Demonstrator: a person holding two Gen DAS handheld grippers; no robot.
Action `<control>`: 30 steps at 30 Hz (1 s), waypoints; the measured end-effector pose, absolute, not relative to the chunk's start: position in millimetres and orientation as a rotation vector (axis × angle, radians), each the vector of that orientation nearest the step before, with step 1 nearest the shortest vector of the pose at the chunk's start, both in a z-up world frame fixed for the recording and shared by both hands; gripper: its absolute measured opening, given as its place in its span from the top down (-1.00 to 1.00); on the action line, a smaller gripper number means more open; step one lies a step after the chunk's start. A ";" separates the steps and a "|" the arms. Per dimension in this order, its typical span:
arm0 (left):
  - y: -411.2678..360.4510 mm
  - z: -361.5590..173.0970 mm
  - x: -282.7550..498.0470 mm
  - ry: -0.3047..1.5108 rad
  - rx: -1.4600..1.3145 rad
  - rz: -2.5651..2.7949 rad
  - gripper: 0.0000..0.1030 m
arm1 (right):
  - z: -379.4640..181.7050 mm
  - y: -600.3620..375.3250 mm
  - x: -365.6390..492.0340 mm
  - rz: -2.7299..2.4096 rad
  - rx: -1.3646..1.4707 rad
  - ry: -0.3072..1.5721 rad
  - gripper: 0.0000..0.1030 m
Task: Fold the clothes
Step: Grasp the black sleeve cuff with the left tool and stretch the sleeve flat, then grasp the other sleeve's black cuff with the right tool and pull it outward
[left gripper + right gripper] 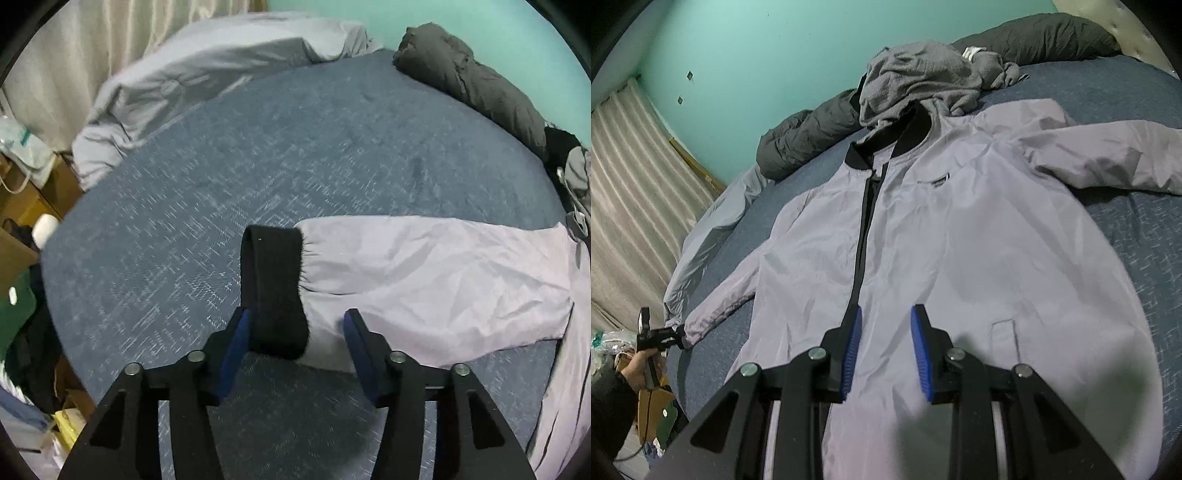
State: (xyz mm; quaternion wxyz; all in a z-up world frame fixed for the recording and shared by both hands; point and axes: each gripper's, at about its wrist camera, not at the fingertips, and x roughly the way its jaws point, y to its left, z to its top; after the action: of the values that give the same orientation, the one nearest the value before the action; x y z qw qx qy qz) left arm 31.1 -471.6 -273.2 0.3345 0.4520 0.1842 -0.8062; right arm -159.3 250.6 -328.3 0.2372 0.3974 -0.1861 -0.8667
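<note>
Left wrist view gives me only one sleeve (424, 280) of the jacket (942, 258): it runs across the right half of the frame, its black cuff (275, 291) at centre, lying between the spread fingers of my left gripper (293, 325). The cuff is close against the left blue pad, yet the right pad stands clear of it, so nothing is pinched. Right wrist view shows what that one cannot — the whole pale lilac jacket spread front-up on the blue bedspread (1137, 236). Its long axis runs from the hem at the bottom of the frame up to the black collar (908, 136) at upper centre, with the dark zipper (864, 229) tracing that line. One sleeve reaches out to the lower left, where my left gripper (655, 338) shows small at the cuff; the other sleeve (1108, 158) lies toward the upper right.

My right gripper (886, 332) hovers over the lower front of the jacket, fingers spread, holding nothing.

A crumpled grey garment (919, 81) lies over the collar end, touching it. Behind that sits a dark rolled blanket (805, 136) along the teal wall (768, 55). A pale grey sheet (192, 74) is bunched at the upper left of the left view, beside the curtain (74, 55).
</note>
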 end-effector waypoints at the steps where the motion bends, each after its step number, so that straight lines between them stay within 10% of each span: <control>1: -465.2 -268.6 31.2 0.480 1.165 -2.118 -0.14 | -325.5 255.3 -159.4 -2.384 1.082 -0.524 0.48; 30: -164.1 -304.7 -111.4 0.514 1.274 -2.641 -0.43 | -314.0 671.1 -200.3 -2.828 1.322 -1.124 -0.19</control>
State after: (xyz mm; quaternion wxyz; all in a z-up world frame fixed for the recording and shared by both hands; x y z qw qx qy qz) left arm -111.4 -164.1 -304.7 0.0820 0.4266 0.1721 -0.8841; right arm -200.3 671.1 -314.0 -0.0880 0.3970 -0.3376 -0.8489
